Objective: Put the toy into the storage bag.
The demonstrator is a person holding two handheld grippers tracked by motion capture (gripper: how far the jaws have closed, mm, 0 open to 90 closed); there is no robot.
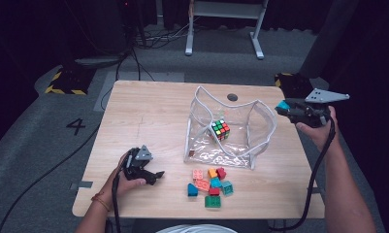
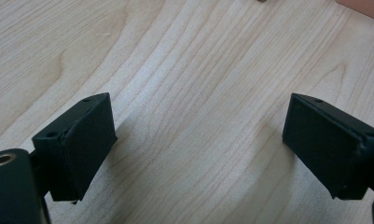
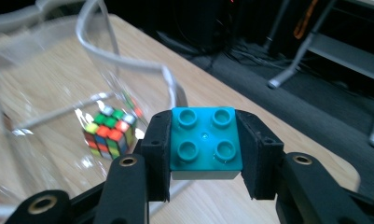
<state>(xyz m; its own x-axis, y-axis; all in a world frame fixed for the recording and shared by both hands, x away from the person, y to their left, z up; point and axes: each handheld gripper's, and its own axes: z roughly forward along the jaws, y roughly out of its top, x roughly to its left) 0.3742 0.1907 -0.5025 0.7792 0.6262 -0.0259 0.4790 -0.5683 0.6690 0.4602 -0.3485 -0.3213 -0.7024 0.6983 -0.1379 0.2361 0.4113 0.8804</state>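
Sitting squarely between the two black jaws of the right hand-held gripper [image 3: 205, 154], a teal four-stud building brick [image 3: 206, 140] is clamped from both sides, studs facing the camera in the right gripper view. In the high view the same right hand-held gripper [image 1: 283, 108] is held up beside the right edge of the tabletop [image 1: 148, 116], with the teal four-stud building brick [image 1: 282, 105] showing at its tip, just beside the right rim of a clear plastic pouch [image 1: 265, 128]. That pouch stands open near the middle of the tabletop, and a Rubik's cube [image 1: 220, 129] lies inside it; the right gripper view shows the Rubik's cube [image 3: 109, 134] through the see-through wall, below and left of the brick. Near the pouch, toward the person, a loose pile of building bricks [image 1: 210, 184] in pink, orange, red, teal, blue and green lies on the wood. Well apart from these, at the left front of the tabletop, the left hand-held gripper [image 1: 155, 175] rests low on the surface in the person's hand. Its jaws stand wide apart in the left gripper view, released, with bare wood grain between them.
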